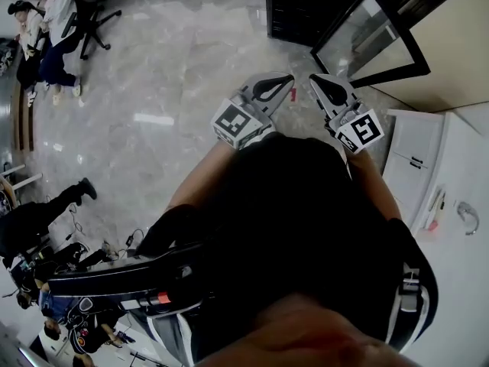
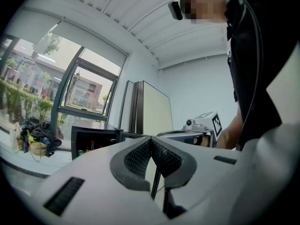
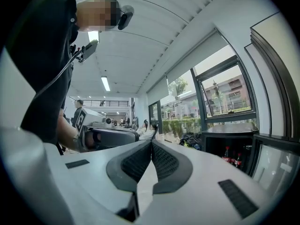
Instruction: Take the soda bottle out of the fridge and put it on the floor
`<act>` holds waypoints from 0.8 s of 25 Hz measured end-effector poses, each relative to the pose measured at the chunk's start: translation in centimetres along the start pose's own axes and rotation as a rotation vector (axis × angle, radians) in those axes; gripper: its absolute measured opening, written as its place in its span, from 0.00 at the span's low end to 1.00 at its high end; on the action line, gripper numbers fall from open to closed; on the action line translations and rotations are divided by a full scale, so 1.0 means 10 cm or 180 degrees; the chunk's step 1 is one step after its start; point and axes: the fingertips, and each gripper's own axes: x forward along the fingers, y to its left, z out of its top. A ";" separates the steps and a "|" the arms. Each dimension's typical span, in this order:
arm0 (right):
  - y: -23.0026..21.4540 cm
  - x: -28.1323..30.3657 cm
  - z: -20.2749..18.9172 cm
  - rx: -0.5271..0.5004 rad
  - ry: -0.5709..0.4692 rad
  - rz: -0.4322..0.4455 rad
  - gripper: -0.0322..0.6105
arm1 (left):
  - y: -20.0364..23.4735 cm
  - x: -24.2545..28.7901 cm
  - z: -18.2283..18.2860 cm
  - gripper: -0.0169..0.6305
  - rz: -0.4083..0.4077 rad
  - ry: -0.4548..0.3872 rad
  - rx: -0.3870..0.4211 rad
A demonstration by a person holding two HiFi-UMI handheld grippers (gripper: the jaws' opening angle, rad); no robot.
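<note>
- Black shirt [image 1: 298,220] fills the nearest ground, and the person's forearms come out of it at chest height, one tool in each hand.
- Just ahead of it the left gripper [image 1: 287,78] has its jaws pressed together with nothing between them. In its own view the ribbed pads [image 2: 138,157] meet along one line.
- Just to its right, the right gripper [image 1: 314,79] is likewise closed tight and empty. The two tips are toed in toward each other and nearly touch.
- Beyond the tips lies bare, pale marble floor [image 1: 191,67], where the bottle is meant to end up.
- Farther on, straight ahead, stands the low black fridge [image 1: 306,10], with its glass door [image 1: 370,40] swung open to the right.
- Inside, the soda bottle [image 3: 228,154] stands upright with a red cap, and a second bottle [image 3: 236,159] is just beside it. They are small at this range, so I cannot tell which of the two is meant.
- The bottle is well apart from both grippers. It lies right of the right gripper's line and left of the left gripper's line.
- To my eye the right gripper is slightly the nearer, though it is close. It would have to swing right, spread its jaws and come at the upright body from the side, clear of the door edge.
</note>
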 end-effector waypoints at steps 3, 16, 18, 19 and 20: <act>-0.03 0.14 -0.01 0.0024 0.0008 -0.0041 0.07 | 0.16 -0.04 0.00 0.03 -0.0011 0.0008 -0.0007; -0.62 0.30 -0.13 0.0115 -0.0002 -0.0098 0.07 | 0.65 0.32 -0.08 0.03 0.0092 0.0052 -0.0090; -0.79 0.35 -0.15 0.0122 -0.0024 -0.0068 0.07 | 0.75 0.45 -0.10 0.03 0.0137 0.0081 -0.0081; -0.88 0.38 -0.16 0.0123 -0.0028 -0.0052 0.07 | 0.82 0.51 -0.11 0.03 0.0164 0.0092 -0.0083; -0.98 0.42 -0.16 0.0126 -0.0027 -0.0036 0.07 | 0.88 0.57 -0.10 0.03 0.0191 0.0103 -0.0083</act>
